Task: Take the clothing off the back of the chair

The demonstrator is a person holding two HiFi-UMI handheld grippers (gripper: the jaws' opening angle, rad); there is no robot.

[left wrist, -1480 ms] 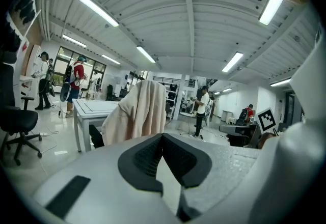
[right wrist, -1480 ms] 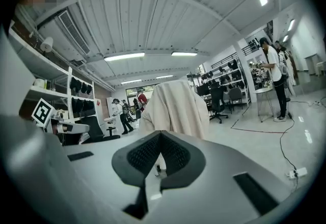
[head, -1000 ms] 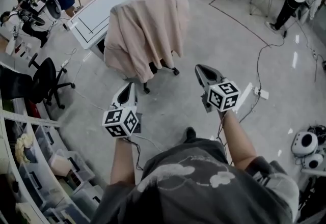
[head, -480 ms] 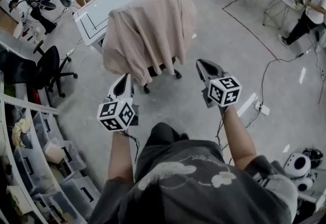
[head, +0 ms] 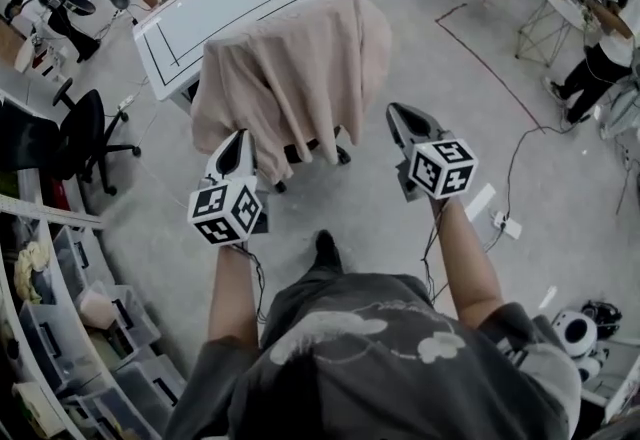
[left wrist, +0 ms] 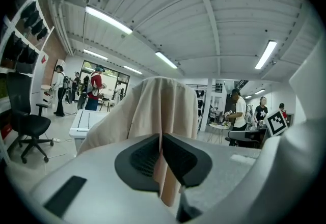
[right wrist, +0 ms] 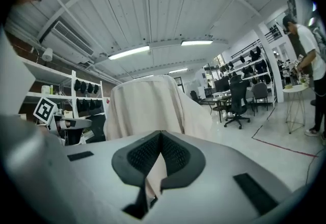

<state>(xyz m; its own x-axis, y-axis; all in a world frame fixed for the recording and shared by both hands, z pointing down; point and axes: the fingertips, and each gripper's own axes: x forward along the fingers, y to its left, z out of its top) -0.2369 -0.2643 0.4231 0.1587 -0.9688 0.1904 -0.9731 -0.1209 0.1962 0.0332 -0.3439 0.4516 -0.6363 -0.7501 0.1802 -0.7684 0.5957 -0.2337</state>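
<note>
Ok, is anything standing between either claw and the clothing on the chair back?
Nothing visible does. Only bare floor lies between the left claw, the right claw and the beige clothing draped over the chair. Both claws are shut and empty, short of the cloth.

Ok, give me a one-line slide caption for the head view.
Head view: left claw and right claw, both shut and empty, short of the beige garment draped over a wheeled chair.
</note>
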